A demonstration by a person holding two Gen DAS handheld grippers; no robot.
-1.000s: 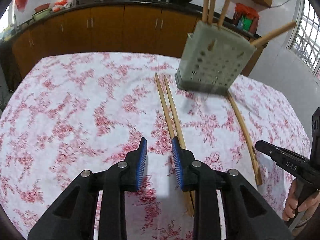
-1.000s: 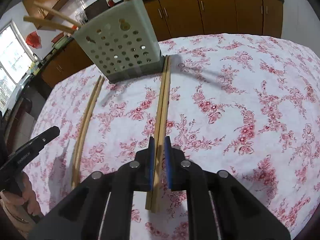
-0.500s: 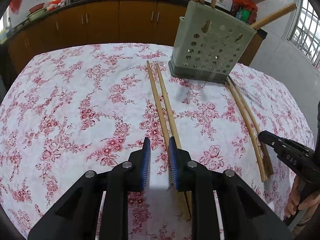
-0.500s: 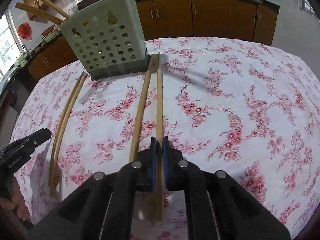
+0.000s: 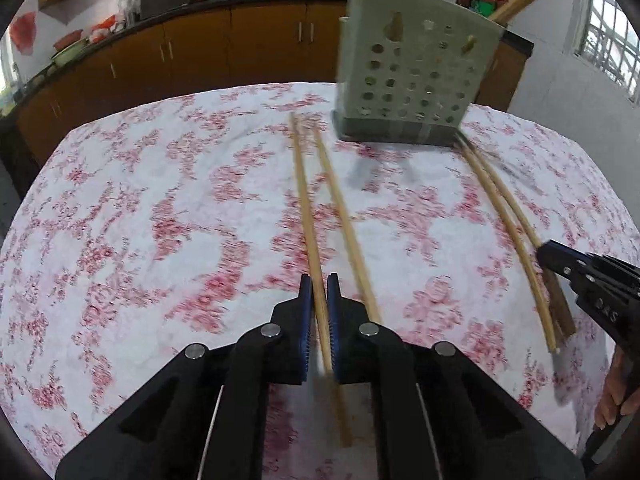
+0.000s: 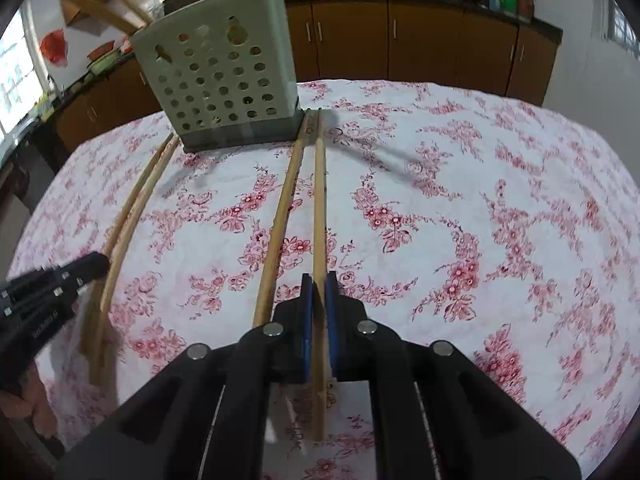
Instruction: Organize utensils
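L gripper (image 5: 318, 292) has its pads closed tight on one chopstick (image 5: 308, 216) lying on the floral tablecloth (image 5: 160, 200), w/ its mate (image 5: 344, 216) loose just beside at 3 o'clock and the perforated utensil holder (image 5: 416, 76) upright at 1 o'clock. R gripper (image 6: 316, 292) is likewise clamped on a second chopstick (image 6: 320, 208); that one's partner (image 6: 280, 216) lies free at 9 o'clock. In the R wrist view the holder sits at 11 o'clock, touching the far tips, w/ more sticks (image 6: 100, 4) poking out the top.
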